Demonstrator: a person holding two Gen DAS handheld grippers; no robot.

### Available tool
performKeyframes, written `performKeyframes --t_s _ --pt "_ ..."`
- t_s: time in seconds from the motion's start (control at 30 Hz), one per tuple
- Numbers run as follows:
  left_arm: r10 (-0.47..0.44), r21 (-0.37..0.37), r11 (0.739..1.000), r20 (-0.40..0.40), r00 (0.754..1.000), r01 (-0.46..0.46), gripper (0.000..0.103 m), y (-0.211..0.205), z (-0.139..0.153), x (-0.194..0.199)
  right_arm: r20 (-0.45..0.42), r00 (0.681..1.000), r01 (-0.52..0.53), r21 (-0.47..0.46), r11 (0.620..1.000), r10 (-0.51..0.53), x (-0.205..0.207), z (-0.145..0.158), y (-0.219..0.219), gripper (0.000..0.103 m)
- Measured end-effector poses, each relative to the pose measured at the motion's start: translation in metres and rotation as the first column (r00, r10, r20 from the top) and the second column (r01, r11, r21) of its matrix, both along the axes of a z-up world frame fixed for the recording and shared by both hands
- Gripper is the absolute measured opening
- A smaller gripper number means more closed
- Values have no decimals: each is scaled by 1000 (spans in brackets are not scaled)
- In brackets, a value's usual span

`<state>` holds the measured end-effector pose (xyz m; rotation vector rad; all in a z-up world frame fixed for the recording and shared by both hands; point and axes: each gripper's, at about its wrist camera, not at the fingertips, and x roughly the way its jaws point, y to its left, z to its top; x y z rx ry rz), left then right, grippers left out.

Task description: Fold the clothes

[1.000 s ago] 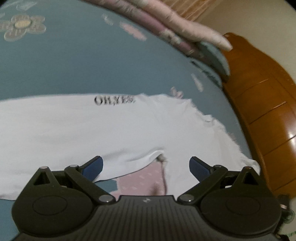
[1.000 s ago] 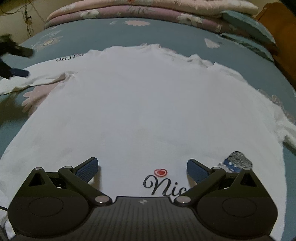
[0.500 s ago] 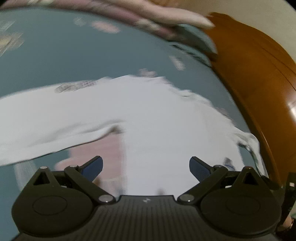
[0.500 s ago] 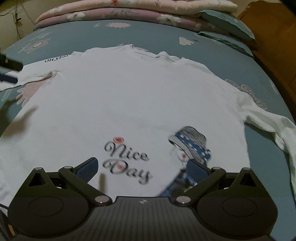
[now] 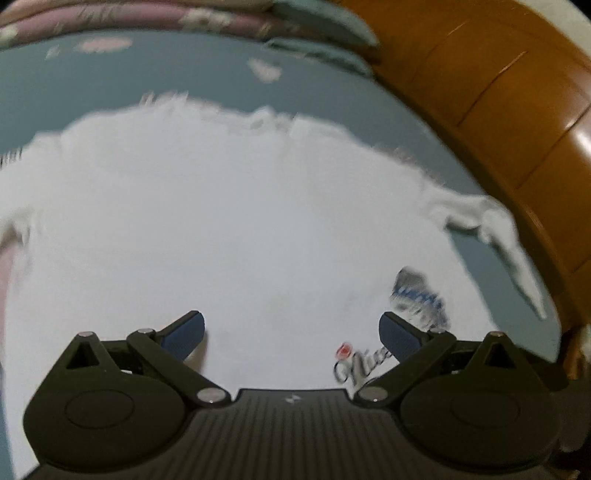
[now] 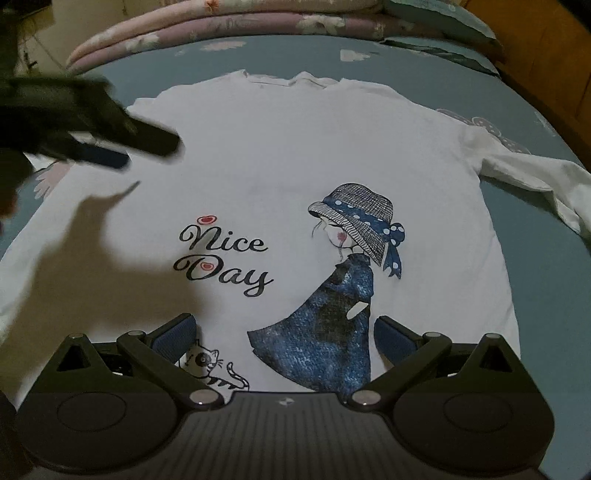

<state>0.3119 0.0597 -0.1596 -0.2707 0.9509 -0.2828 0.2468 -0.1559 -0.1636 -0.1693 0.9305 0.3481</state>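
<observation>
A white long-sleeved shirt (image 6: pixel 295 155) lies flat and face up on the bed, printed with "Nice Day" (image 6: pixel 221 258) and a girl in a blue dress and hat (image 6: pixel 343 280). Its right sleeve (image 6: pixel 532 173) trails off to the right. My right gripper (image 6: pixel 284 336) hovers open over the shirt's lower front, nothing between its fingers. My left gripper (image 5: pixel 291 332) is open above the shirt (image 5: pixel 240 206), empty; that view is motion-blurred. From the right wrist it appears as a dark blurred shape (image 6: pixel 110 147) over the shirt's left shoulder.
The bed has a teal flowered sheet (image 6: pixel 524 314). Folded pink quilts (image 6: pixel 236 26) and a teal pillow (image 6: pixel 439 18) are stacked at the head. A brown wooden bed frame (image 5: pixel 517 122) runs along the right side.
The left gripper has swung right from the left sleeve to over the shirt's body. The right gripper has drawn back toward the hem, so the whole print now shows.
</observation>
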Motion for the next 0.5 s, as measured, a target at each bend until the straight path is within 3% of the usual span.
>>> performKeyframes --t_s 0.13,0.3,0.5 --pt "36 19 999 4 999 -36 100 -3 -7 -18 15 1000 -9 27 1000 9 -3 -4 -6 103" --pt "92 -13 996 -19 996 -92 101 5 -8 -49 43 999 -20 58 998 18 -7 -8 -11 103" --pt "80 55 995 -37 996 -78 101 -6 7 -50 93 995 -43 78 996 36 -18 -9 -16 103"
